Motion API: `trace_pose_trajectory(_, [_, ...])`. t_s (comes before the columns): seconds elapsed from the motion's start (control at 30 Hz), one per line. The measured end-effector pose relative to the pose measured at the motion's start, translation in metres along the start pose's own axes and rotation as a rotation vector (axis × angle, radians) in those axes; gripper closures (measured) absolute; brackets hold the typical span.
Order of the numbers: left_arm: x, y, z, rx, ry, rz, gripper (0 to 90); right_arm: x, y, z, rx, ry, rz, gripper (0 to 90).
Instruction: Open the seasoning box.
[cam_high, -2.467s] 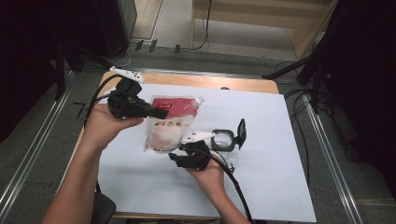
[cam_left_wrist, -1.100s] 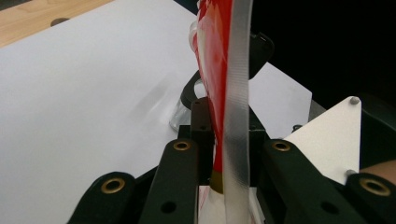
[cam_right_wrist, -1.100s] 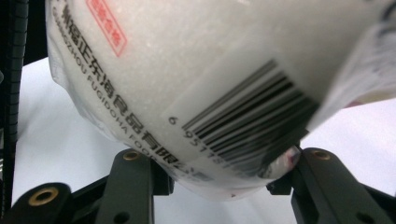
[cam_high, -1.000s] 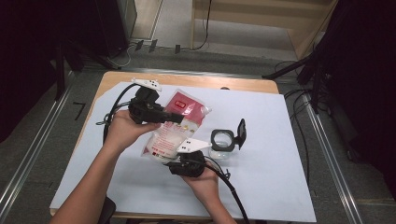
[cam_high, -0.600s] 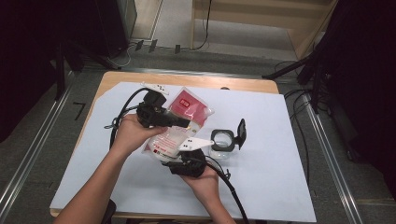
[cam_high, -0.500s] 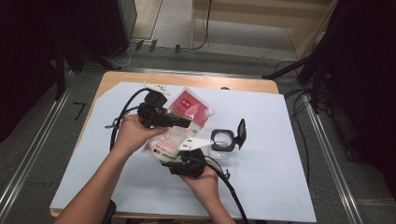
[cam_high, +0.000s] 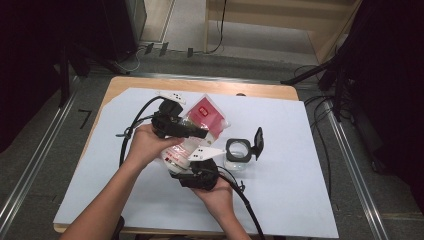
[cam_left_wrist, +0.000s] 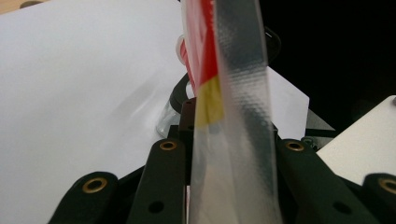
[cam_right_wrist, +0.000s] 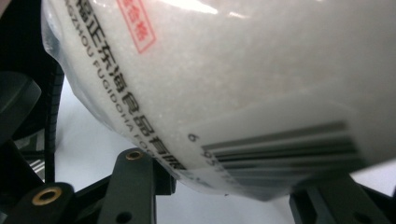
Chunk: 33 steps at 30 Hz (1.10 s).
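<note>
- I am gripping the bag's clear top edge with my left gripper, whose jaws have just been easing wider.
- My right gripper is clamping the bag's bulging white bottom, at the frame's centre above the counter.

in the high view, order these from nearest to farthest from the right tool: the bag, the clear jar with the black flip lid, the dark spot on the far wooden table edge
1. bag: right at the right tool, its lower end between the jaws, its red end up and away.
2. clear jar: just to the tool's right on the white sheet, lid flipped open.
3. dark spot: on the far edge of the table, beyond the bag.
</note>
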<state>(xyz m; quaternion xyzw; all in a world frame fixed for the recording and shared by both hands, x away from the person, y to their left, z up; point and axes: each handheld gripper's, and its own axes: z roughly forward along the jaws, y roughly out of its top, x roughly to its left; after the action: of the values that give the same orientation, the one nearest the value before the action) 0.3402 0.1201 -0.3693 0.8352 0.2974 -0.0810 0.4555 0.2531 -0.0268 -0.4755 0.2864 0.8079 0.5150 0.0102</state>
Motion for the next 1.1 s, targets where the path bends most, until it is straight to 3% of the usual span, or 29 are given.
trace_pose_trajectory(0.07, [0.002, -0.001, 0.001, 0.000, -0.018, -0.029, 75.4, 0.000, 0.000, 0.001, -0.004, 0.002, 0.014, 57.1])
trace_pose_trajectory(0.3, [0.002, 0.000, 0.001, 0.005, -0.008, -0.095, 78.9, 0.003, -0.001, 0.003, -0.008, -0.004, 0.024, 54.5])
trace_pose_trajectory(0.57, [-0.003, 0.002, -0.002, 0.024, 0.010, -0.117, 85.7, 0.007, 0.001, 0.004, -0.032, -0.002, 0.025, 50.9])
trace_pose_trajectory(0.67, [-0.004, 0.003, -0.001, 0.041, -0.021, -0.134, 89.8, 0.010, 0.001, 0.005, -0.043, -0.022, 0.039, 47.8])
trace_pose_trajectory(0.7, [-0.006, 0.003, -0.001, 0.045, -0.036, -0.135, 90.0, 0.012, 0.001, 0.006, -0.047, -0.043, 0.037, 47.0])
trace_pose_trajectory(0.77, [-0.010, 0.005, 0.000, 0.057, -0.026, -0.125, 90.0, 0.016, 0.000, 0.007, -0.054, -0.075, 0.034, 46.6])
trace_pose_trajectory(0.87, [-0.014, 0.008, -0.001, 0.061, -0.028, -0.100, 89.2, 0.019, 0.000, 0.007, -0.064, -0.109, 0.050, 54.2])
trace_pose_trajectory(1.0, [-0.020, 0.012, -0.002, 0.063, -0.017, -0.069, 79.4, 0.021, -0.002, 0.005, -0.077, -0.094, 0.085, 57.2])
trace_pose_trajectory(1.1, [-0.027, 0.013, 0.001, 0.100, 0.035, -0.028, 75.7, 0.022, -0.004, 0.004, -0.089, -0.087, 0.131, 57.2])
